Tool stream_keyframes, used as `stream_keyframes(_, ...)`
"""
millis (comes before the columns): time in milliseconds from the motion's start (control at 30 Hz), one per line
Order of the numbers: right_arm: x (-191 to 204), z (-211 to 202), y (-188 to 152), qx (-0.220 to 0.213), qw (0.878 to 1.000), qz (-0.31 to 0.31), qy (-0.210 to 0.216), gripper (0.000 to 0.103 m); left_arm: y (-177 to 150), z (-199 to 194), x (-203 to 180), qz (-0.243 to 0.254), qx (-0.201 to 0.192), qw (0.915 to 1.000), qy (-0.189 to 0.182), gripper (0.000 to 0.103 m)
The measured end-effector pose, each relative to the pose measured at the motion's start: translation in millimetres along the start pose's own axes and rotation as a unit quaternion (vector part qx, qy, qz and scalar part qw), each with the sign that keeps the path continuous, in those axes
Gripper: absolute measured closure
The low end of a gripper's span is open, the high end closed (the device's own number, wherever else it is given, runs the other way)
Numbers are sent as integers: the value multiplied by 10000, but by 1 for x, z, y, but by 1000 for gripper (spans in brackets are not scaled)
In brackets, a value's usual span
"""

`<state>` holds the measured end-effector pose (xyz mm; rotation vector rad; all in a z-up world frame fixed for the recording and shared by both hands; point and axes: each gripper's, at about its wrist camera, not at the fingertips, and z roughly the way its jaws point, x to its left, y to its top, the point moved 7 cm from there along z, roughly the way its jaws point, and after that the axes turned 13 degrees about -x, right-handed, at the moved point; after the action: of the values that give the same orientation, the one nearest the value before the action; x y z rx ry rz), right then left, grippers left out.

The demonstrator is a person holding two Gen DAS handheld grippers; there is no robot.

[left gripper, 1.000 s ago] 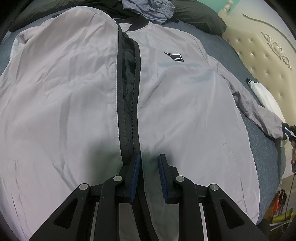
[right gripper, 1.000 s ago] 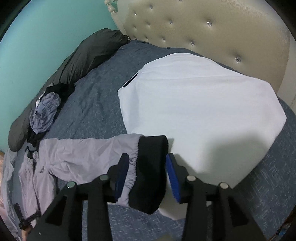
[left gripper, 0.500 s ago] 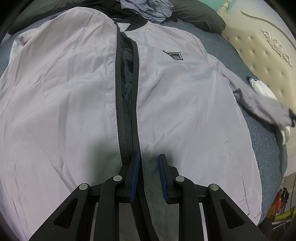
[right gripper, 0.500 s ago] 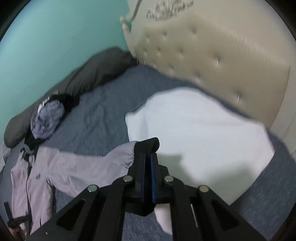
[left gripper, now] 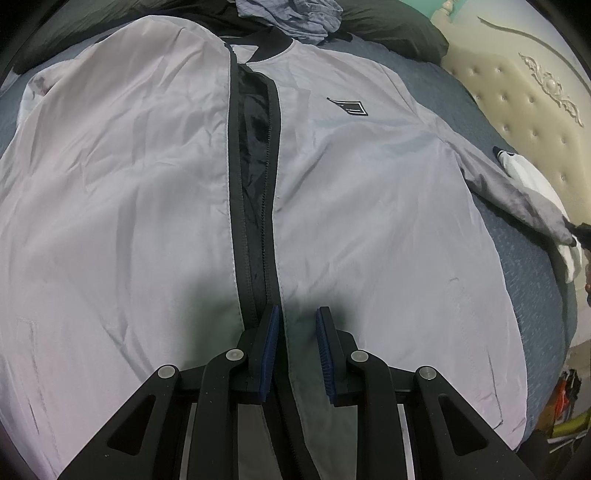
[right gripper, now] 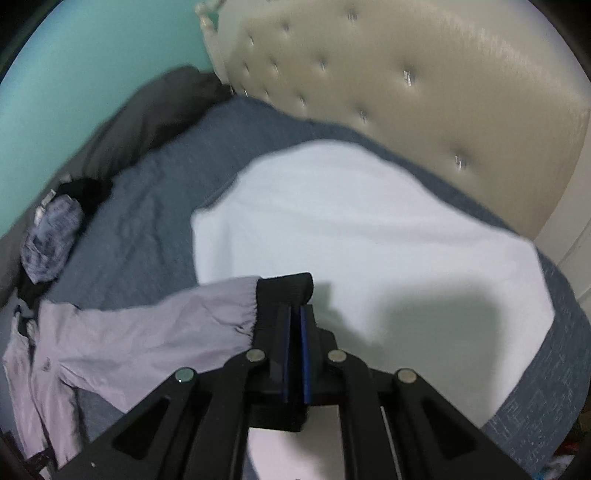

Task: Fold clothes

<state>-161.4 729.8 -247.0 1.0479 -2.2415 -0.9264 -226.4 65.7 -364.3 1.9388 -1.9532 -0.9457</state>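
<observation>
I have the pale lilac-grey zip-front jacket with black trim [left gripper: 369,206] spread face up on the blue-grey bedspread [left gripper: 524,266], collar away from me and hem towards me. My left gripper [left gripper: 295,325] sits low over the hem at the centre front, its blue-padded jaws parted. The black zipper band [left gripper: 255,229] runs up from just beside the left pad, and the edge of the jacket's right front panel lies in the gap between the pads. I cannot tell whether the pads press on that cloth, so I cannot say if this claw is grasping it or merely resting over it.

My right gripper [right gripper: 294,317] is clenched on the black ribbed cuff [right gripper: 284,291] of the jacket's sleeve [right gripper: 147,332]. The cuff sticks up past the fingertips, with the blue pads drawn together on it. The sleeve stretches away to the left of that claw, back to the jacket body at the left edge of the right wrist view. The cuff is held over the near edge of a white folded garment [right gripper: 369,229] that lies on the bedspread in front of the cream tufted headboard [right gripper: 424,81].

Beyond the collar lies a crumpled blue-grey cloth [left gripper: 291,14] against a long dark grey pillow [right gripper: 147,114].
</observation>
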Motion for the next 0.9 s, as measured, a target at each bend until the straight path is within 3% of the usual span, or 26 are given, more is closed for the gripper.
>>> stream_keyframes(200,-11,0,0,28,9993,368,109,96,-1,-1,-1,58,-11,10000,27,80)
stream_keyframes(333,-17,-26,16,-520,9976,464,-55,96,0,-1,-2,48,1,10000,35,80)
stream_keyframes(433,3,-46,23,-830,9951,408,340,96,1,2,-5,38,8,10000,31,80)
stream_keyframes(567,62,-58,17,-766,9907,240,1097,96,-1,-1,-3,18,12,10000,24,80)
stream_keyframes(833,209,-36,-30,228,9725,-182,2312,96,-3,-3,-2,15,28,10000,-23,79)
stream_keyframes(900,233,-29,-45,415,9697,-367,2378,96,-4,-3,-3,73,9,10000,-15,79)
